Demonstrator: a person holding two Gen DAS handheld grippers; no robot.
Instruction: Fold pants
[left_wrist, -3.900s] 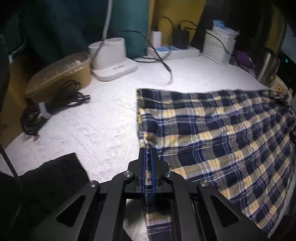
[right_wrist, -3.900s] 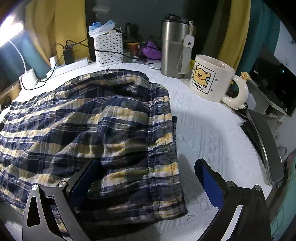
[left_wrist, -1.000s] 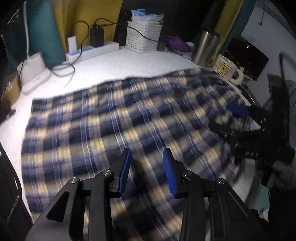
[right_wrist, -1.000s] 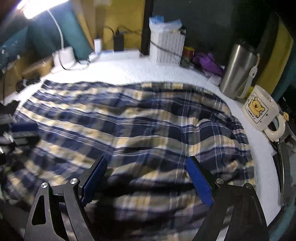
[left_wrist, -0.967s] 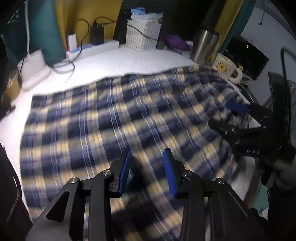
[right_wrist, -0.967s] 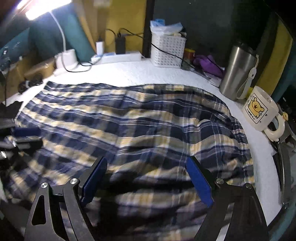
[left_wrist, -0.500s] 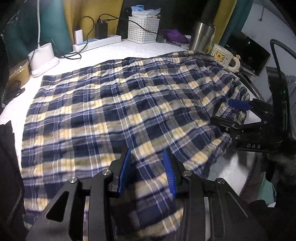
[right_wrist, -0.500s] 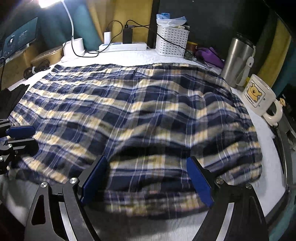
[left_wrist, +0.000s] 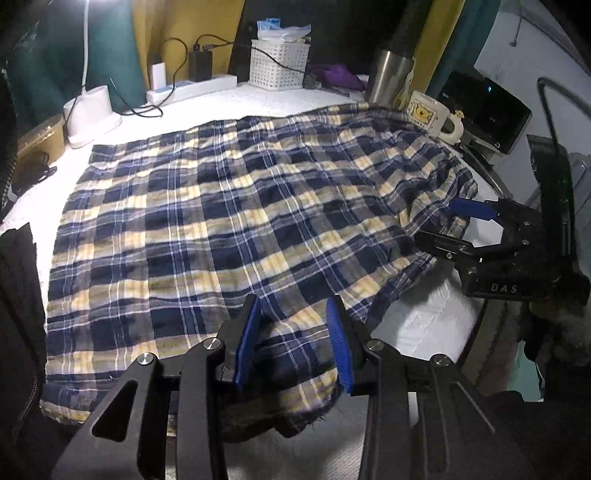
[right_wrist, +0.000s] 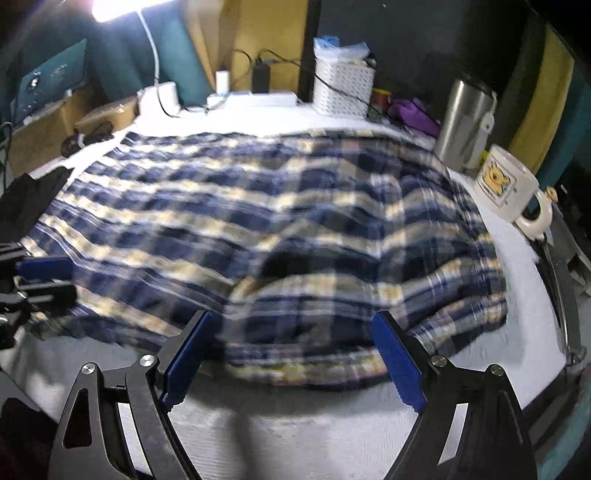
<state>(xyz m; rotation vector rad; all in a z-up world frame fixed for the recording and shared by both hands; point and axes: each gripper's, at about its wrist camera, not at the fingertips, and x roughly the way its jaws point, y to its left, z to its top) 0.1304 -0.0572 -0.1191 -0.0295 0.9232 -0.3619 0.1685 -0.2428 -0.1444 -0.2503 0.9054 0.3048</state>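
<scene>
Left wrist view, plaid pants (left_wrist: 236, 221) spread on white table (left_wrist: 280, 99), left gripper (left_wrist: 295, 343) part-open over near hem, right gripper (right_wrist: 291, 354) spread wide, both holding nothing.

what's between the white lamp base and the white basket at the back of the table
A white power strip with a charger plugged in lies between the lamp base and the basket; the left wrist view shows it.

A white textured desk (left_wrist: 424, 325) carries the plaid pants (left_wrist: 229, 221) spread across its middle — behind them a power strip (left_wrist: 192, 86), white basket (left_wrist: 279, 62), steel tumbler (left_wrist: 389, 75), bear mug (left_wrist: 430, 114) and lamp base (left_wrist: 90, 112).
</scene>
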